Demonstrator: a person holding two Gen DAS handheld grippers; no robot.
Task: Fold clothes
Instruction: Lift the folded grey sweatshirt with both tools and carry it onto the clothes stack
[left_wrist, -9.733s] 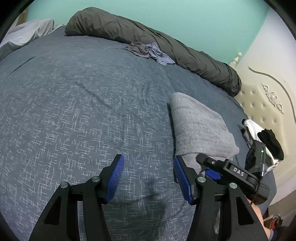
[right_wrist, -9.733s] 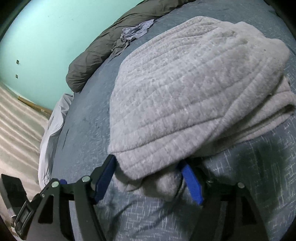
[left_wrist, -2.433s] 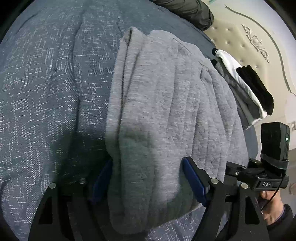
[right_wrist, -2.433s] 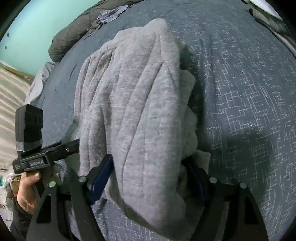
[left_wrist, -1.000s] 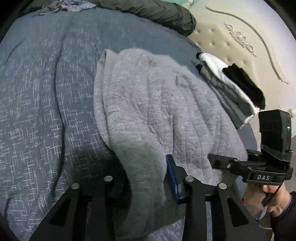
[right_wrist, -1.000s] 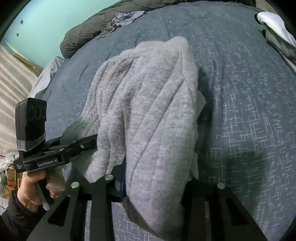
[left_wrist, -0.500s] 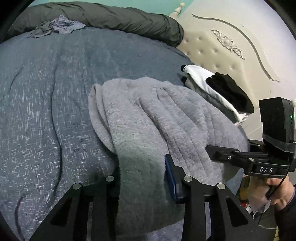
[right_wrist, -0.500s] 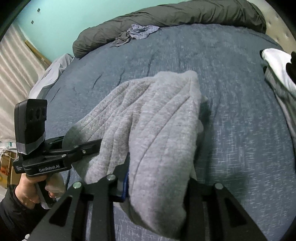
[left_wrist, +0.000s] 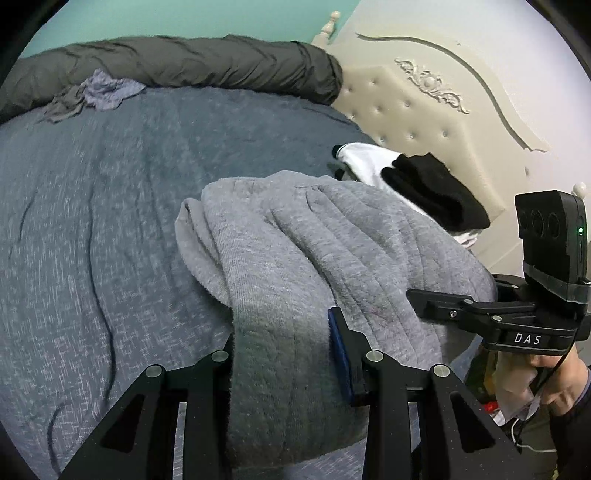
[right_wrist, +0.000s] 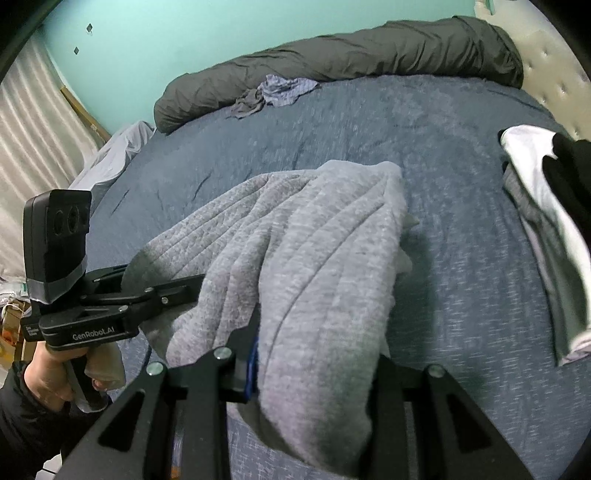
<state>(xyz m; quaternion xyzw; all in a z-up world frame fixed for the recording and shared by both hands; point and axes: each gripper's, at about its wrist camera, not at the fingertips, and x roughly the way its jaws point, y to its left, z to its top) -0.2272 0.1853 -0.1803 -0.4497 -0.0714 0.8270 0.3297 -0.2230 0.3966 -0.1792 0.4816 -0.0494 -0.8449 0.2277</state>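
Note:
A folded grey quilted garment (left_wrist: 314, 258) hangs between both grippers, lifted off the blue bed cover (left_wrist: 92, 221). My left gripper (left_wrist: 284, 354) is shut on its near left end, with thick cloth filling the gap between the blue pads. My right gripper (right_wrist: 317, 354) is shut on the other end of the grey garment (right_wrist: 314, 258); cloth hides its right fingertip. Each view shows the other gripper at its side, held in a person's hand (right_wrist: 44, 376).
A stack of folded clothes, white with a black piece on top (left_wrist: 424, 184), lies by the cream tufted headboard (left_wrist: 424, 110). A dark rolled duvet (left_wrist: 184, 62) runs along the far edge, with crumpled bluish clothes (left_wrist: 99, 92) in front of it.
Both grippers closed on the ends of the grey garment and raised it off the bed. The views tilted up, bringing the headboard, duvet and wall into sight.

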